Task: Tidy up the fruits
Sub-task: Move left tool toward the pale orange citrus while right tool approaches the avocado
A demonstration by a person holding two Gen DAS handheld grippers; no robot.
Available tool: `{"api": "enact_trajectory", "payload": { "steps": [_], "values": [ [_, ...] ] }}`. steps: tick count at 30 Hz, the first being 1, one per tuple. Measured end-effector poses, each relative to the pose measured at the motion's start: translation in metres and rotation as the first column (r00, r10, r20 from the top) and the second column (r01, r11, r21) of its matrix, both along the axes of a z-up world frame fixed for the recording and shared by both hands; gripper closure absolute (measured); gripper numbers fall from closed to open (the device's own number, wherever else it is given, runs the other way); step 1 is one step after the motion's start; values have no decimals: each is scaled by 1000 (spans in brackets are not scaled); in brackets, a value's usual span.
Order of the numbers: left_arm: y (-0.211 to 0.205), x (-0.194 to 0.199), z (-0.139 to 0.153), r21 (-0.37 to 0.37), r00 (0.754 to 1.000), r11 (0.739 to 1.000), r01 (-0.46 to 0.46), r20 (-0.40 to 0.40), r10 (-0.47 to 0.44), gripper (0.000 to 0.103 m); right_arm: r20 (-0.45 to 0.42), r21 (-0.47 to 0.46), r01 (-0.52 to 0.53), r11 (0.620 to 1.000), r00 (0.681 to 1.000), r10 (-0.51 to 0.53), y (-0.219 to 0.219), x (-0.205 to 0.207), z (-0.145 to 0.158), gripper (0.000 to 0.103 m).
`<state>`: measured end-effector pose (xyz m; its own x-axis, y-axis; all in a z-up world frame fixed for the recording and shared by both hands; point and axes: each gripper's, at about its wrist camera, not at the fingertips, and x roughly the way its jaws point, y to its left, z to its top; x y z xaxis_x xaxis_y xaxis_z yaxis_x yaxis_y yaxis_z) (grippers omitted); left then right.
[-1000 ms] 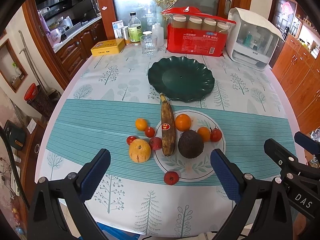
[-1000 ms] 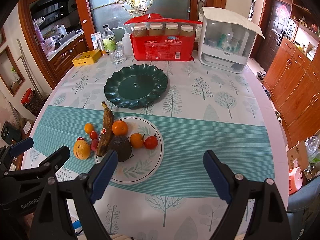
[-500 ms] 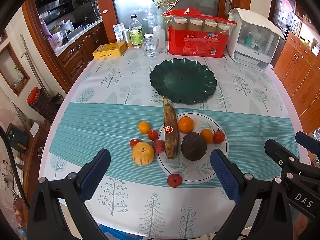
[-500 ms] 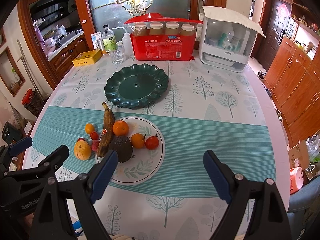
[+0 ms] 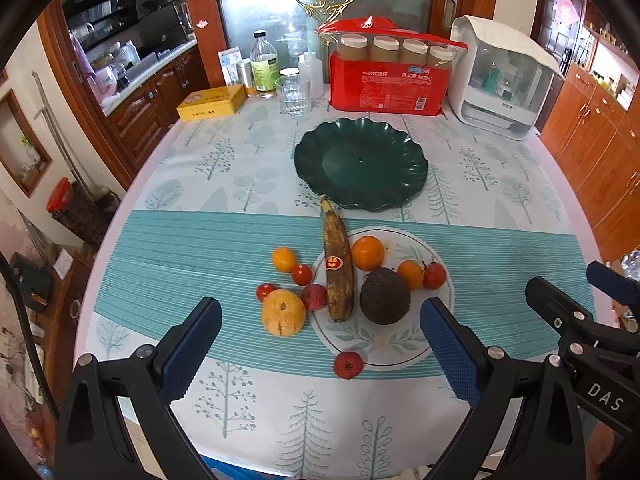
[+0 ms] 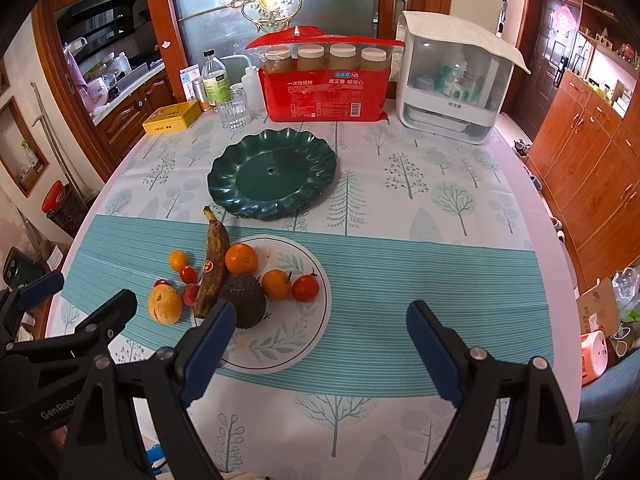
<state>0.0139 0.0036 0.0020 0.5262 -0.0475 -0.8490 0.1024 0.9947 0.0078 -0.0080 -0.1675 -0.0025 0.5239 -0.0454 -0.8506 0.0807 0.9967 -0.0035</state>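
A white floral plate (image 5: 396, 354) (image 6: 296, 344) holds a brown banana (image 5: 338, 268) (image 6: 212, 268), a dark avocado (image 5: 385, 297) (image 6: 244, 300), two oranges and a tomato (image 5: 435, 276). Beside it on the cloth lie a yellow pear-like fruit (image 5: 283, 312) (image 6: 165, 304), a small orange (image 5: 283, 259) and several small red fruits. An empty dark green plate (image 5: 362, 162) (image 6: 272, 172) sits behind. My left gripper (image 5: 318, 350) is open above the near table edge. My right gripper (image 6: 316, 350) is open to its right.
Along the far edge stand a red pack of paper cups (image 5: 390, 74), a white lidded box (image 5: 506, 80), a glass (image 5: 294, 94), bottles and a yellow tin (image 5: 212, 102). Wooden cabinets flank the round table.
Both grippers have drawn slightly up and back, so the fruits sit a little higher in both views. Nothing on the table has moved.
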Motion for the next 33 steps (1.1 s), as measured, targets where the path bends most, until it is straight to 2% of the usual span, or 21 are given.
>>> {"api": "enact_trajectory", "payload": {
  "steps": [3,8,20,24,27,30,33],
  "values": [
    [0,0,1,-24,1000,1000,8,3,-8,5,-8,3,3,1000,1000,-3,1,2,-4,15],
    [-3,0,3,-3,1000,1000,15,21,-15,5,-8,0,4,1000,1000,-4,2,5,-5,15],
    [1,6,1,1,1000,1000,22,2,-22,4,-5,8,6,1000,1000,-6,0,11,-1,15],
    [8,10,2,22,999,1000,19,26,-19,4,5,24,22,999,1000,-22,-8,17,1,15],
    [16,17,4,42,999,999,2,54,-4,4,16,-8,24,1000,1000,-24,-11,22,0,15],
    [27,27,4,34,998,999,-17,64,14,4,16,-23,8,1000,1000,-8,-12,27,-1,16],
    [40,38,2,24,997,999,-41,67,39,4,-6,-8,-18,1000,1000,18,-13,37,-5,21]
  ]
}}
